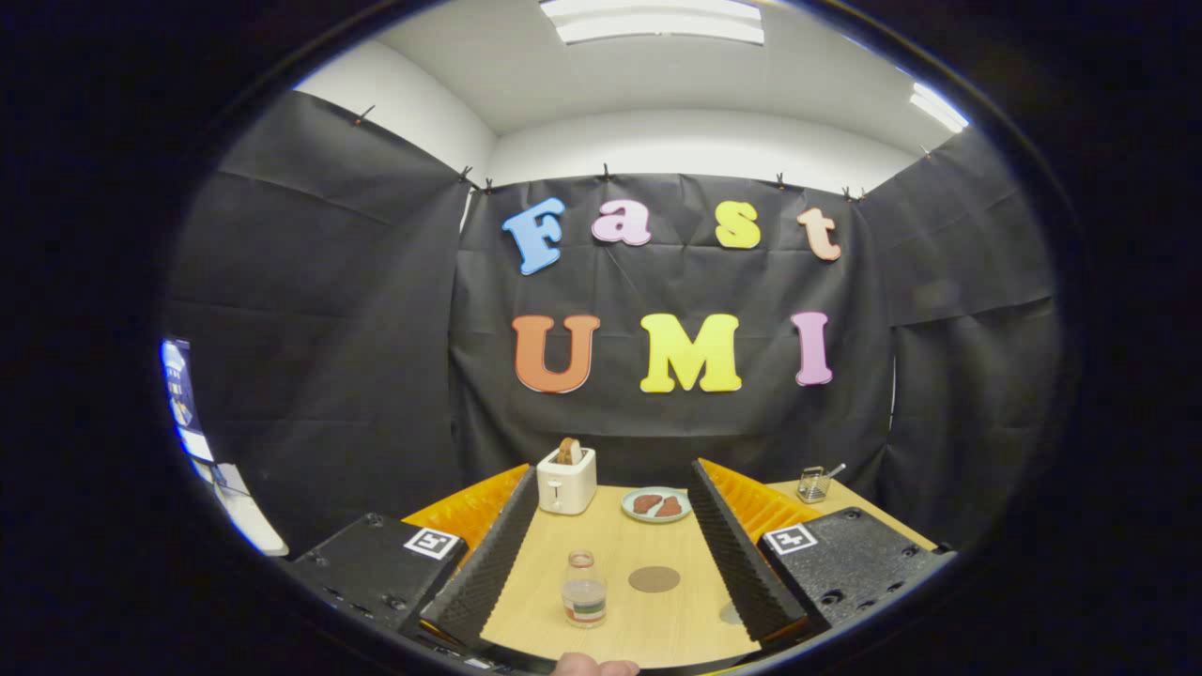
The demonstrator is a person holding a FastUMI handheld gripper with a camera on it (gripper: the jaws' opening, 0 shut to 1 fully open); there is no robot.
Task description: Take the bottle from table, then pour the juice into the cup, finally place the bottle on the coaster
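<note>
Your hand-held gripper has its fingers spread wide apart, nothing between the pads, and there's a bit of a hand poking in right at the near edge of the table.

Just ahead, between the fingers and a touch toward the left one, the bottle stands upright on the table. It's small, clear, no cap that I can see, with a banded label low on the body and what looks like a little liquid in the bottom. I'd guess it's light plastic, so it'll flex if you squeeze hard, and smooth enough to slip. Take it around the straight body above the label, not the narrow neck, and keep it level since the mouth looks open.

The round brown coaster lies flat just beside it, apart, bare. Can't pick out the cup for sure.

Beyond that, a plate with two brown pieces, a toaster and a small wire basket.
</note>
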